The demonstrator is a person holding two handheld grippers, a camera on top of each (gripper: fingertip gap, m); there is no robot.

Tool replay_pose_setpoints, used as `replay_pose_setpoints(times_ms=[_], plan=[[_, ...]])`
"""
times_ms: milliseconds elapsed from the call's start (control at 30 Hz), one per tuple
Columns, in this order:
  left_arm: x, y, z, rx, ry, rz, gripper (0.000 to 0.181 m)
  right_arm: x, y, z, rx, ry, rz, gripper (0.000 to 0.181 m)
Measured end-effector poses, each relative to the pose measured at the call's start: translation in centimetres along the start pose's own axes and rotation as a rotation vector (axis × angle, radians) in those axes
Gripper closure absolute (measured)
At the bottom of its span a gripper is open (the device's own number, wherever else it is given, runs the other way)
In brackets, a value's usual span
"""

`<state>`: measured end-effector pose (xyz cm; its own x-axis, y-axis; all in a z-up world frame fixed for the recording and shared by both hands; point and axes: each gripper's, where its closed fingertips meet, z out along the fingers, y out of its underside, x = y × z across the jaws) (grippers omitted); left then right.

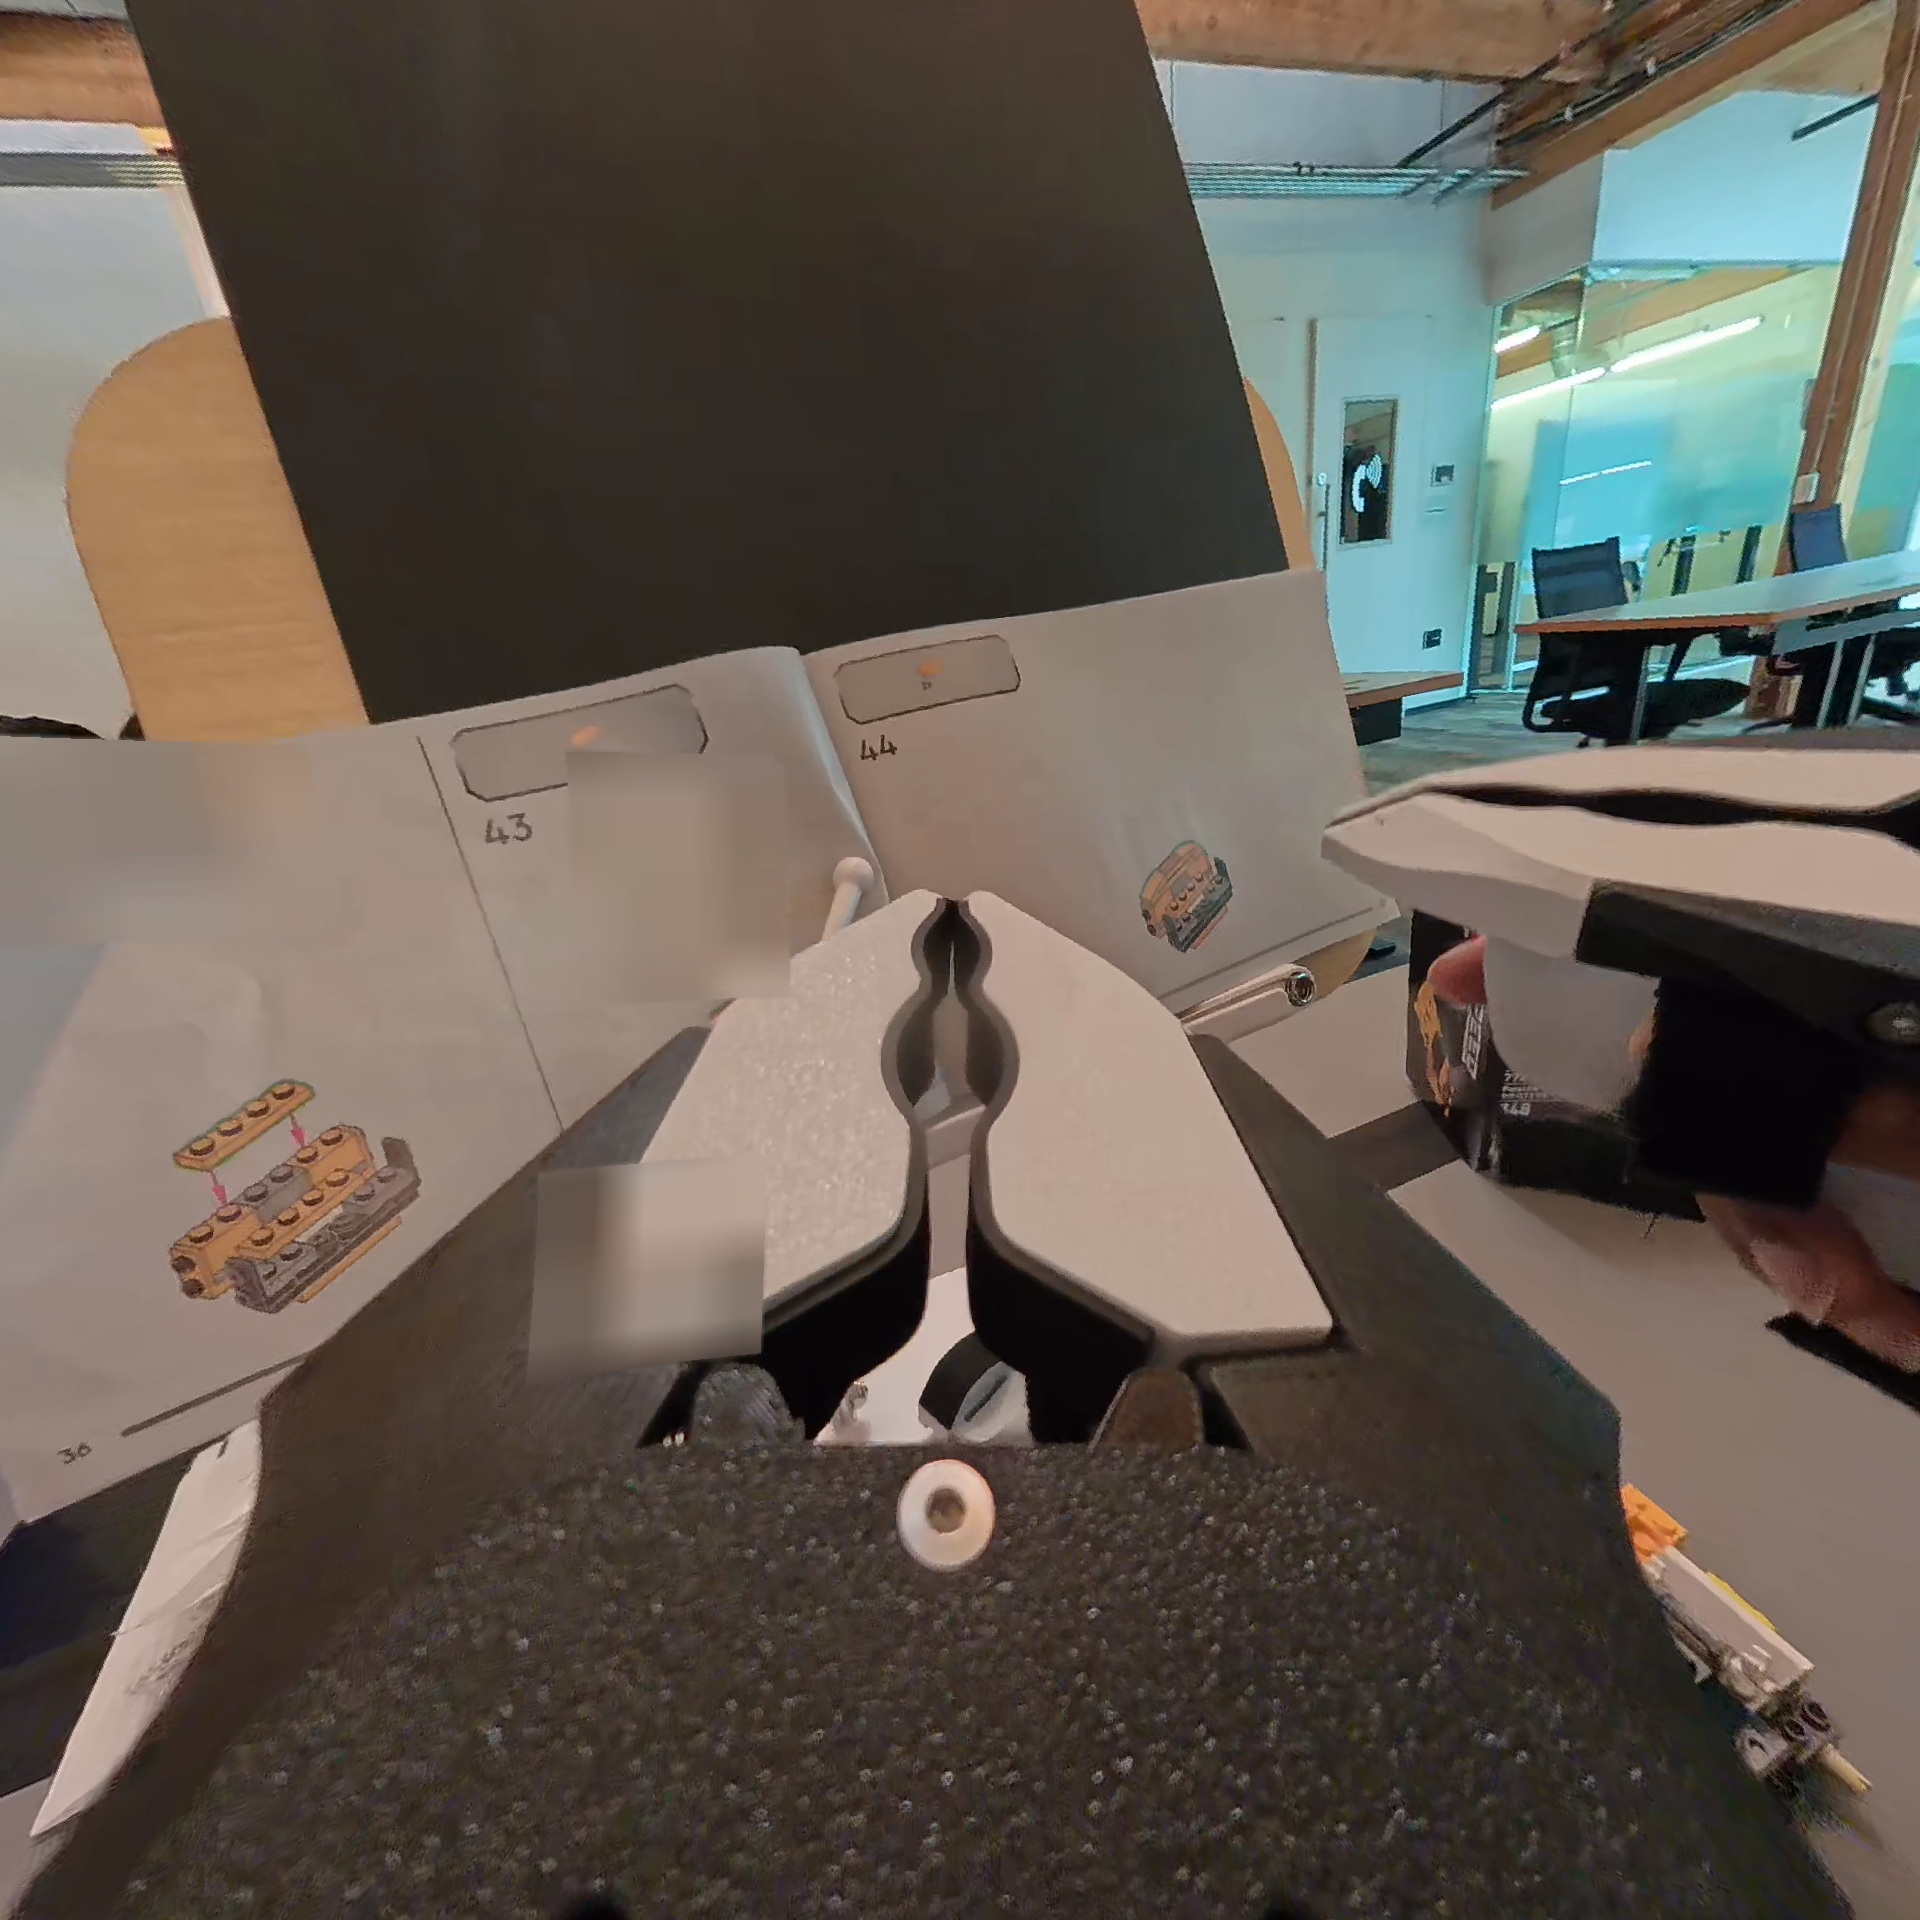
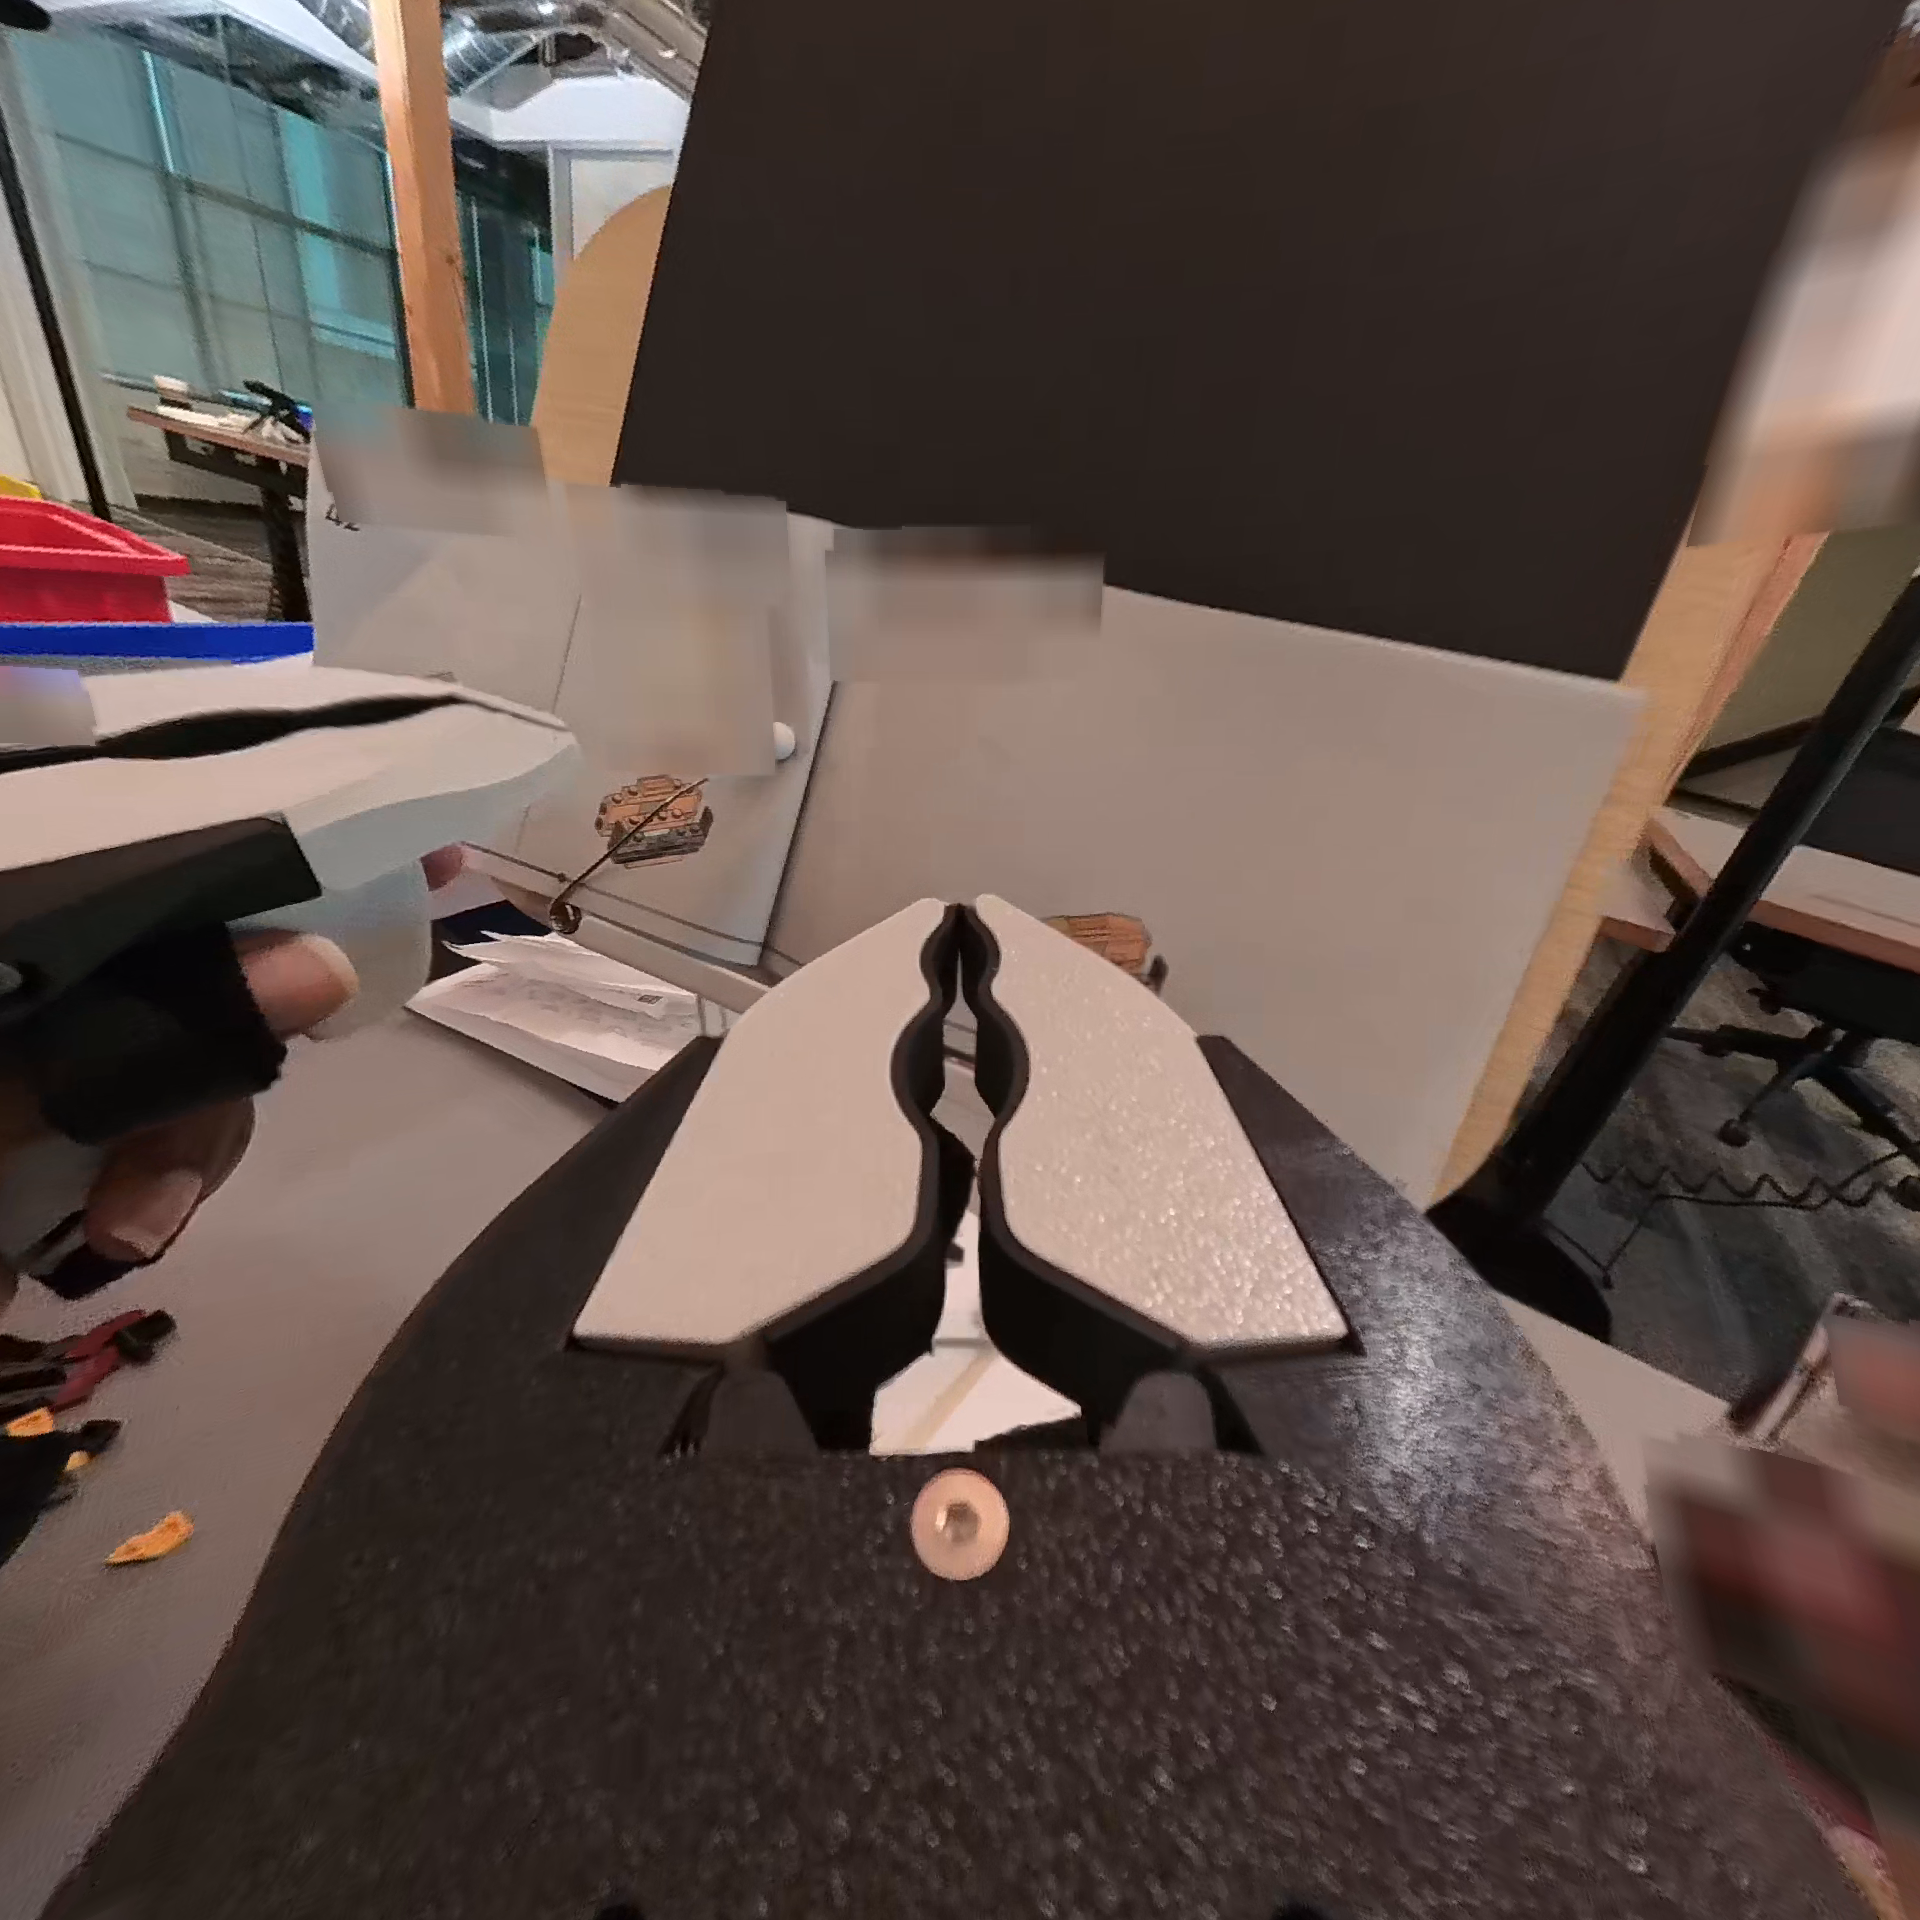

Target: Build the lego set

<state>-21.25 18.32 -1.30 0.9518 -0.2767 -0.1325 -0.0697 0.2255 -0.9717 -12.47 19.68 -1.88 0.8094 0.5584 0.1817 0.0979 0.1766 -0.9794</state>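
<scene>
Left tongs [image 1: 951, 914] — tips pressed together, nothing between them; I held them raised off the grey table [image 1: 1662, 1351] and aimed at the booklet, probably to read the next step.

Right tongs [image 2: 964, 912] — likewise closed and empty, also facing the pages; neither tool was on a brick.

Half-built model [image 1: 1725, 1652] — orange, white and grey, lying on the table just beside my left tool's body, at its right edge. The build was unfinished, I judged.

Loose pieces [image 2: 151, 1538] — an orange bit and some dark and red ones, scattered on the table at my left, not in any tray.

Dark box [image 1: 1455, 1081] — standing on the table behind my right hand; contents not visible.

Open booklet [image 1: 1091, 790] — propped upright against a black board [image 1: 707, 364], so both pages faced me.

Red bin [image 2: 73, 571] — far left, with something blue under it; what it held I could not tell.
</scene>
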Motion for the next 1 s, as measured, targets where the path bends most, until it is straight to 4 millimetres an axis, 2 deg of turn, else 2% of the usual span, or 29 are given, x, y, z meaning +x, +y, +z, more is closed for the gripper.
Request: replay_pose_setpoints(times_ms=[133, 200, 400, 467, 533, 667, 1000], plan=[[-0.7, -0.6, -0.2, 0.01, 0.0, -0.03, 0.181, -1.3, 0.7, 0.5, -0.013, -0.012, -0.001, 0.181], [-1.2, -0.9, -0.4, 0.021, -0.008, -0.036, 0.181, -1.6, 0.4, 1.0, 0.005, 0.017, -0.023, 0.181], [-1.3, -1.2, -0.5, 0.037, -0.01, -0.055, 0.181, -1.9, -4.1, 3.4, 0.058, 0.093, -0.051, 0.181], [-1.0, -1.4, -0.6, 0.042, -0.005, -0.044, 0.181, -1.8, -4.8, 4.2, 0.047, 0.105, 0.001, 0.181], [-0.9, -1.6, -0.6, 0.045, -0.003, -0.038, 0.181, -2.2, -4.0, 4.7, 0.02, 0.097, 0.059, 0.181], [-0.9, -0.8, -0.4, 0.032, -0.004, -0.046, 0.181, -2.6, -2.1, 4.9, -0.01, 0.103, 0.02, 0.181], [-0.7, 0.5, 0.0, -0.015, -0.001, -0.047, 0.181, -2.3, -2.2, 4.5, -0.001, 0.104, -0.013, 0.181]])
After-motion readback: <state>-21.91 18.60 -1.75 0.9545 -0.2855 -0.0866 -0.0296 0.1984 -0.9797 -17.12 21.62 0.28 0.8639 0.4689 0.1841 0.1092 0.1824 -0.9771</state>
